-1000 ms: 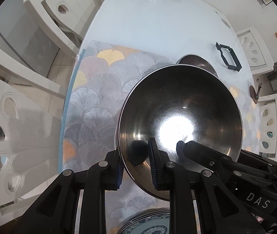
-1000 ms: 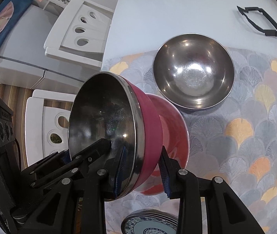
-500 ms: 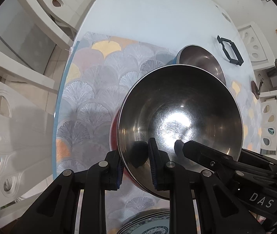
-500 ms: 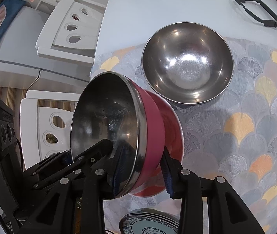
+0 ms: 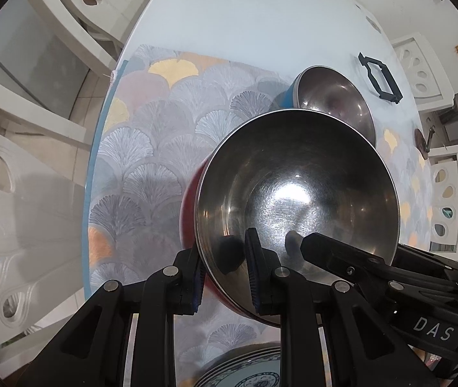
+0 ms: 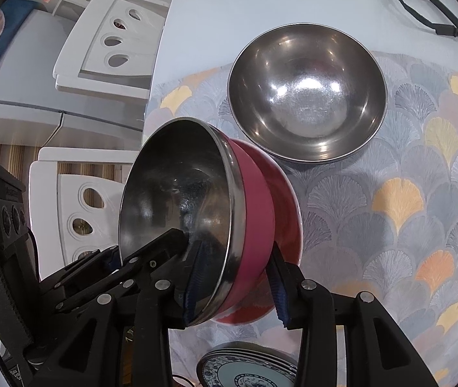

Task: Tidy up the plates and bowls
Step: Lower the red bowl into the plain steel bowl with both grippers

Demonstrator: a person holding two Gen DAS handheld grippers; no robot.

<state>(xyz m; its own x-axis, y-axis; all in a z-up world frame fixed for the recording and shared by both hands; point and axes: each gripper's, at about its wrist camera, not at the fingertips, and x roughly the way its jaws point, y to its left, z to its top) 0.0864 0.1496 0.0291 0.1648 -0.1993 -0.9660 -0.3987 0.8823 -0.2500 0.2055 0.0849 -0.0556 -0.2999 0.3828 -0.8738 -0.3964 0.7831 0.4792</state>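
Observation:
A pink bowl with a steel inside (image 6: pixel 254 206) leans tilted in a red bowl (image 6: pixel 290 225) on the fan-patterned mat (image 6: pixel 390 193). My left gripper (image 5: pixel 225 277) is shut on the pink bowl's near rim (image 5: pixel 293 193), one pad inside and one outside. My right gripper (image 6: pixel 235 283) straddles the same bowl's wall and its jaws are opening; the outer pad stands just off the pink side. Each view shows the other gripper's finger reaching into the bowl. A steel bowl with a blue outside (image 6: pixel 306 93) stands upright on the mat behind.
A stack of blue-patterned plates (image 6: pixel 248 371) lies at the mat's near edge, just below the grippers. A black clip-like frame (image 6: pixel 428 9) lies on the white table (image 5: pixel 261 16) beyond the mat. White chairs (image 6: pixel 106 38) stand along the table's left side.
The right jaws have widened a little around the pink bowl's wall. The bowl has settled lower into the red bowl, whose red side now shows in the left wrist view.

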